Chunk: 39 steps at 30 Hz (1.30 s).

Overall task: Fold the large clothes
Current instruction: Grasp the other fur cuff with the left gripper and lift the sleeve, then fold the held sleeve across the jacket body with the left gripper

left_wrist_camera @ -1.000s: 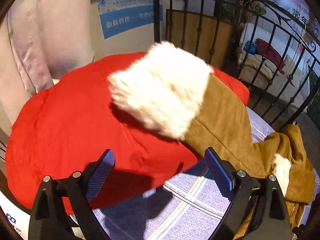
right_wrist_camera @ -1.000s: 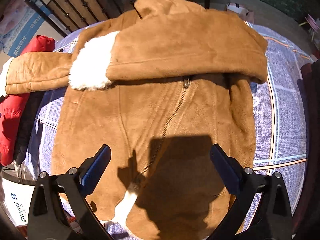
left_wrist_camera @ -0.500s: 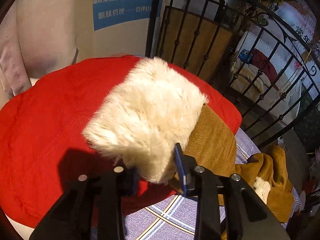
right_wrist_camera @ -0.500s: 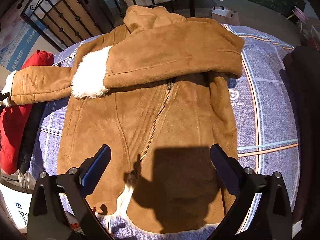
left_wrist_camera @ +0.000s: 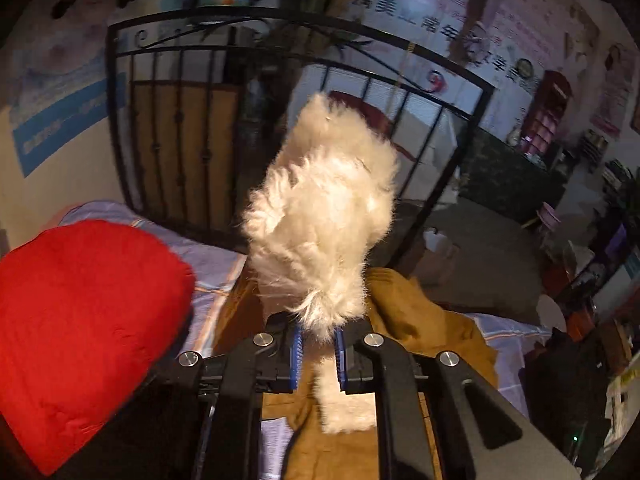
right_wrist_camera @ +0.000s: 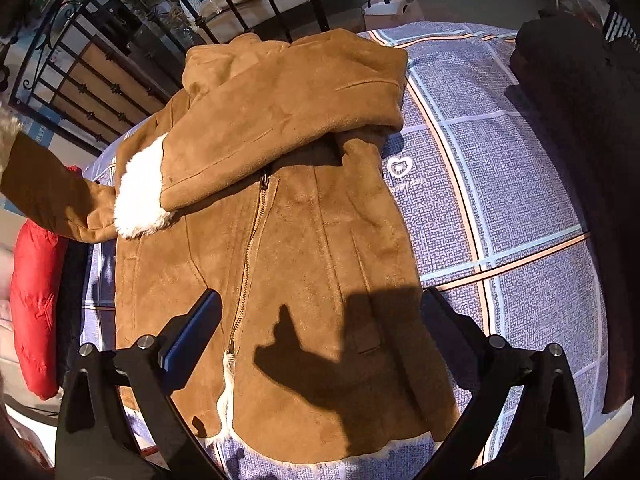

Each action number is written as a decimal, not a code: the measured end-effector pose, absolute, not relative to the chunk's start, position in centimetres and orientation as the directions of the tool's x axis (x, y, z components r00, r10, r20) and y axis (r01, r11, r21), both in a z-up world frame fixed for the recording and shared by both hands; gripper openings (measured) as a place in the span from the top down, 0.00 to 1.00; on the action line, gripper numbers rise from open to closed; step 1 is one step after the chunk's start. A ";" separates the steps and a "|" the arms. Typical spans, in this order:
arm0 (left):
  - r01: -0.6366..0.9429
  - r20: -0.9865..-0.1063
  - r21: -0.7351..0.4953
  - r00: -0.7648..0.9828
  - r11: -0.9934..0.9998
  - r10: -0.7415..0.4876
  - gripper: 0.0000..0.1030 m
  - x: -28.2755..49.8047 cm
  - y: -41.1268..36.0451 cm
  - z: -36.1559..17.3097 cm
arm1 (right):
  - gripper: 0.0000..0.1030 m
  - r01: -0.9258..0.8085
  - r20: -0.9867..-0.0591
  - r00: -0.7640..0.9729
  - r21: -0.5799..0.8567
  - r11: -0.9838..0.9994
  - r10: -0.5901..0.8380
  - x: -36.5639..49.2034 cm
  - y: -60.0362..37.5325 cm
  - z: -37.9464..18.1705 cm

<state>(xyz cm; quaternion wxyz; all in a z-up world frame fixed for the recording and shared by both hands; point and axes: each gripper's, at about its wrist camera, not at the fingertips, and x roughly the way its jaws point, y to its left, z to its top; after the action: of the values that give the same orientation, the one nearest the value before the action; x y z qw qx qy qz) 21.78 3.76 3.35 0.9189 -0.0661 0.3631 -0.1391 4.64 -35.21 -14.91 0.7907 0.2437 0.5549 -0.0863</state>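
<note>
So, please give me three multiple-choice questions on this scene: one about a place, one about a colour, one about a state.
1. Where does the red jacket lie, in the right wrist view?
A. left of the brown coat
B. on its hood
C. right of it
2. What colour is the fur cuff?
A. black
B. white
C. blue
3. The left hand-held gripper is:
A. open and empty
B. shut on the fur cuff
C. shut on the bedsheet

Key: A, it sits at the coat's left edge; B, the fur looks white; B, the pads pinch the fur.
</note>
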 end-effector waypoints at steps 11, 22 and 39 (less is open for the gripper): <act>0.502 -0.740 -0.170 0.502 0.848 -0.446 0.89 19.3 -15.6 -2.1 | 0.05 0.511 -0.928 0.357 0.290 0.809 0.107 2.0 -39.2 -16.2; 0.648 -0.852 -0.145 0.302 0.748 -0.428 0.25 18.0 -24.5 -8.4 | 0.05 0.547 -0.936 0.337 0.285 0.787 0.105 1.8 -40.7 -17.0; 0.340 -0.898 -0.024 0.405 0.940 -0.169 0.16 15.7 -3.5 -12.2 | 0.09 0.404 -0.861 0.466 0.412 0.817 0.204 14.2 -38.9 -14.4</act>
<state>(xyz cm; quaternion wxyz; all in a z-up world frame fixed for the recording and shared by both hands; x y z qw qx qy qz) 15.70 -3.50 -12.21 0.8343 0.0814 0.5235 -0.1526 14.21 -38.87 -14.36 0.8033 0.2961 0.5129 -0.0623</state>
